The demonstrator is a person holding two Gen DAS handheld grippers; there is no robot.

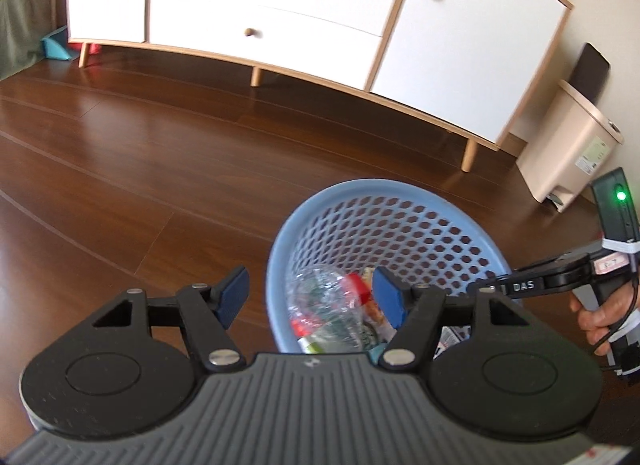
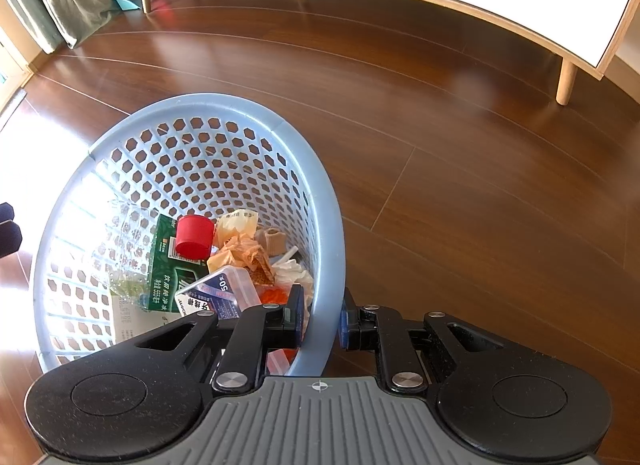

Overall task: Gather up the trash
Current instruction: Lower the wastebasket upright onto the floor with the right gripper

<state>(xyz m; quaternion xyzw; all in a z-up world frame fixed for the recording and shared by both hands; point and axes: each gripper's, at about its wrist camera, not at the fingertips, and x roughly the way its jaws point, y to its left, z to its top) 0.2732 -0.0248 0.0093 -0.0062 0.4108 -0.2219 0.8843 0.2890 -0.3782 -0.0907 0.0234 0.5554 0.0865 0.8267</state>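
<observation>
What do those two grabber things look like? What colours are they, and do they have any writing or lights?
The left tongs and right tongs are black metal arms with silver screws, blue pads at the tips and a ribbed grey base. Seen from the left camera, the right one has a black handle lettered "DAS", a box with a green light, white tape and a black cable.

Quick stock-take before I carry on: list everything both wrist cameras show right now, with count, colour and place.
basket: one, blue, perforated, on the floor
plastic bottle: one, clear, red cap, inside basket
wrappers: several, orange and white, inside basket
small box: one, clear with blue label, inside basket
floor: dark wood
sideboard: one, white, wooden legs, at the wall
bin: one, beige, right of sideboard
teal object: one, left of sideboard
left gripper: open, above basket
right gripper: shut on basket rim
hand: holding right gripper's handle
</observation>
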